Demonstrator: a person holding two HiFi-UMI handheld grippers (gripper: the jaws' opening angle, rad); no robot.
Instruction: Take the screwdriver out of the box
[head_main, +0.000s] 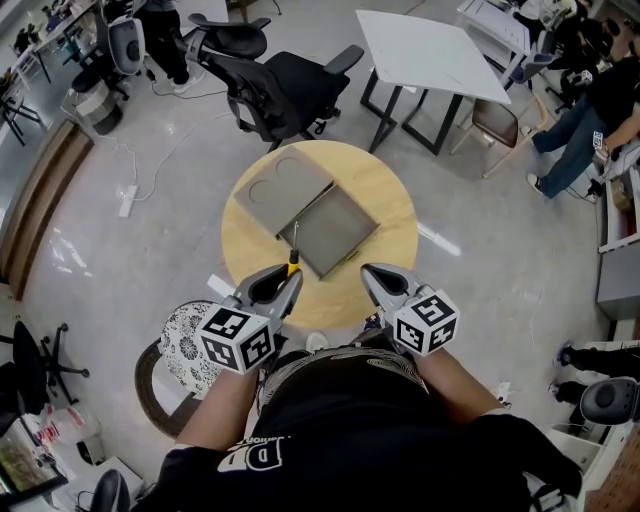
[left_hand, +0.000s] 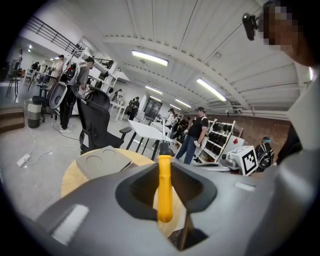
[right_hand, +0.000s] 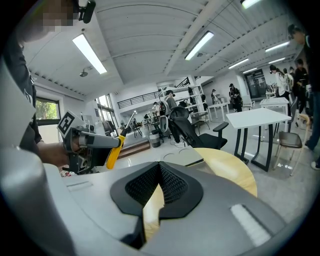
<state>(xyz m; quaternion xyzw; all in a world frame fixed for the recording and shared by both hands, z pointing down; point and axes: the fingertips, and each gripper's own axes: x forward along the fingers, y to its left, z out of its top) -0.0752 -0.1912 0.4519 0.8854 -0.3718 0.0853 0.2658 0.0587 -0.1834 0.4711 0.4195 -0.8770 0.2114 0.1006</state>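
Observation:
A screwdriver (head_main: 293, 262) with a yellow handle and thin metal shaft is clamped in my left gripper (head_main: 289, 276), above the near edge of the round wooden table (head_main: 392, 195). Its shaft points away from me toward the open grey box (head_main: 337, 233), whose lid (head_main: 280, 188) lies flat to the left. In the left gripper view the yellow handle (left_hand: 164, 189) stands upright between the jaws. My right gripper (head_main: 369, 272) hovers beside it at the table's near edge, shut with nothing in it. In the right gripper view its jaws (right_hand: 160, 168) meet, and the held screwdriver (right_hand: 114, 149) shows at the left.
A black office chair (head_main: 282, 76) and a white table (head_main: 430, 52) stand beyond the round table. A patterned stool (head_main: 184, 336) sits by my left side. People stand at the far right (head_main: 598, 102) and far left of the room.

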